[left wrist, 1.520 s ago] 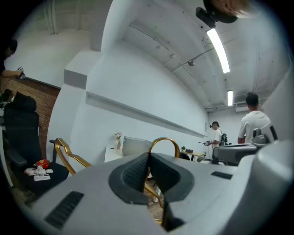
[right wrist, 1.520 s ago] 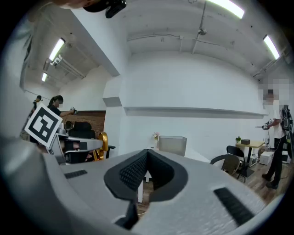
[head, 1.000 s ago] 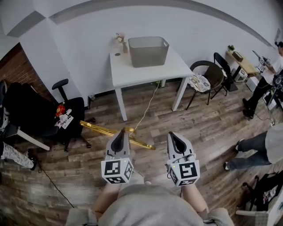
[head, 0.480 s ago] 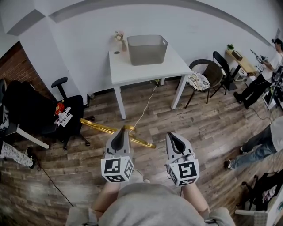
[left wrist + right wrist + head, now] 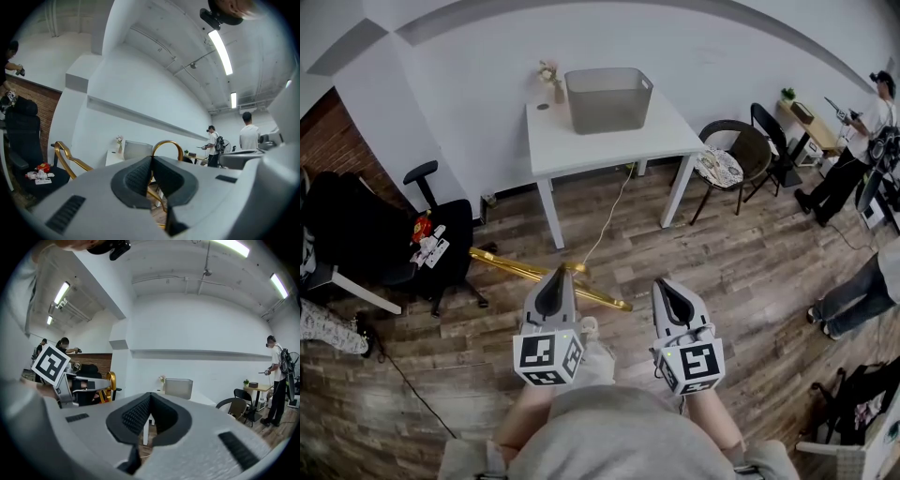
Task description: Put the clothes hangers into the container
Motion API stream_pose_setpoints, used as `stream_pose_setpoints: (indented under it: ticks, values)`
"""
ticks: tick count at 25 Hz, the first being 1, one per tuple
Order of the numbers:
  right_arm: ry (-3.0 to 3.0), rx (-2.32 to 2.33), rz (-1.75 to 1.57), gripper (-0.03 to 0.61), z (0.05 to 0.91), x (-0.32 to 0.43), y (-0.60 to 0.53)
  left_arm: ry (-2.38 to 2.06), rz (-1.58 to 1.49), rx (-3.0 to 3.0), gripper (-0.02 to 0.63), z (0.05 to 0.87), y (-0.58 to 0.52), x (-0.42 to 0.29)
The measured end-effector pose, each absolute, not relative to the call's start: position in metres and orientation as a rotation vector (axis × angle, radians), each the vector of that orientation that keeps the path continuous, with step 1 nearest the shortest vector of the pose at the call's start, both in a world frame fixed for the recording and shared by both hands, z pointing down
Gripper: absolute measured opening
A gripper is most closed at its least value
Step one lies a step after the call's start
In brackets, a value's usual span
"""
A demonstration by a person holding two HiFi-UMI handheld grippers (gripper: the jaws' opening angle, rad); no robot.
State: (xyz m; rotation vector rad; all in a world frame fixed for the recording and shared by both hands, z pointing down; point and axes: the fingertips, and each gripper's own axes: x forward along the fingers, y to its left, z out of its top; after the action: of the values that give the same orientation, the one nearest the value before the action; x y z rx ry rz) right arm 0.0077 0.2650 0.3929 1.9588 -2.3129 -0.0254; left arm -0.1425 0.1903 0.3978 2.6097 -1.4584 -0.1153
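Note:
A gold clothes hanger (image 5: 511, 269) hangs level above the wooden floor, with my left gripper (image 5: 554, 278) shut on it near the hook. In the left gripper view the hook (image 5: 167, 142) arches just past the closed jaws (image 5: 151, 158), and one gold arm (image 5: 63, 154) runs off to the left. My right gripper (image 5: 667, 286) is beside it, shut with nothing between its pads (image 5: 150, 394). The grey container (image 5: 607, 98) stands on the white table (image 5: 581, 145) ahead, well apart from both grippers; it also shows as a grey bin (image 5: 178, 387) in the right gripper view.
A small vase of flowers (image 5: 551, 80) stands left of the container. A black office chair (image 5: 441, 239) with small items is at left, a round dark chair (image 5: 736, 159) right of the table. A cable (image 5: 609, 220) runs under the table. People (image 5: 853, 141) stand at right.
Both grippers hold the same pose with the hanger. In the head view the table and container have slid slightly up and left; the people at right have shifted.

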Motion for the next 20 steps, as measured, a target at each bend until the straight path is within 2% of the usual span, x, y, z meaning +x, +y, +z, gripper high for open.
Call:
stream_pose_setpoints:
  ticks: [20]
  values:
    - [-2.269, 1.989, -0.048, 0.003, 0.386, 0.053, 0.139, -1.42, -0.161, 2.609, 0.014, 0.39, 0.058, -0.096]
